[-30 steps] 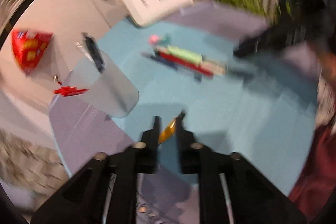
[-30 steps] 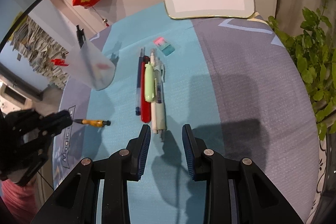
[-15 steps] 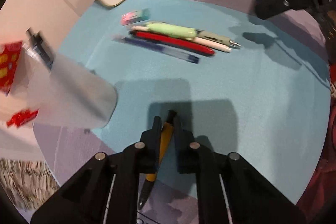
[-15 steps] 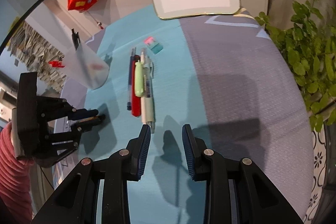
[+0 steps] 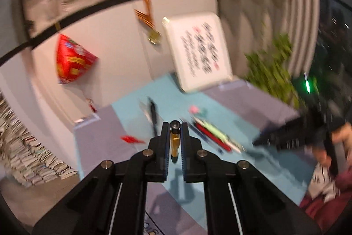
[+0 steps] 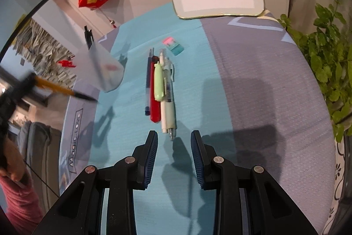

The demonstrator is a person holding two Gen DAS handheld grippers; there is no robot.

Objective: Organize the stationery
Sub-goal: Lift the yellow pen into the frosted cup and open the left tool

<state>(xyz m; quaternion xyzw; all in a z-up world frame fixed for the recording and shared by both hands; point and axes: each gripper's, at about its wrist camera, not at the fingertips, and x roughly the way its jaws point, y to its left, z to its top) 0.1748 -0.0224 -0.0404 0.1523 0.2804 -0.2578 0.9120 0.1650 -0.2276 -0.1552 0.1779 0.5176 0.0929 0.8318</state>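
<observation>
orange pen (image 5: pixel 175 142): black-tipped, clamped in left tool (image 5: pixel 175 124), lifted off the tabletop
pen row (image 6: pixel 160 85): blue, red, green, white; side by side on teal mat
frosted cup (image 6: pixel 100 67): holds one black pen

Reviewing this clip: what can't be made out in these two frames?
- Left wrist view: motion blur smears the framed calligraphy sheet; its characters are unreadable.
- Left wrist view: the frosted translucent pen cup is blurred almost away.
- Right wrist view: the left gripper is cut by the edge and blurred, hiding its grip on the yellow pen.
- Right wrist view: the small pink-and-teal eraser shows print too small to read.
</observation>
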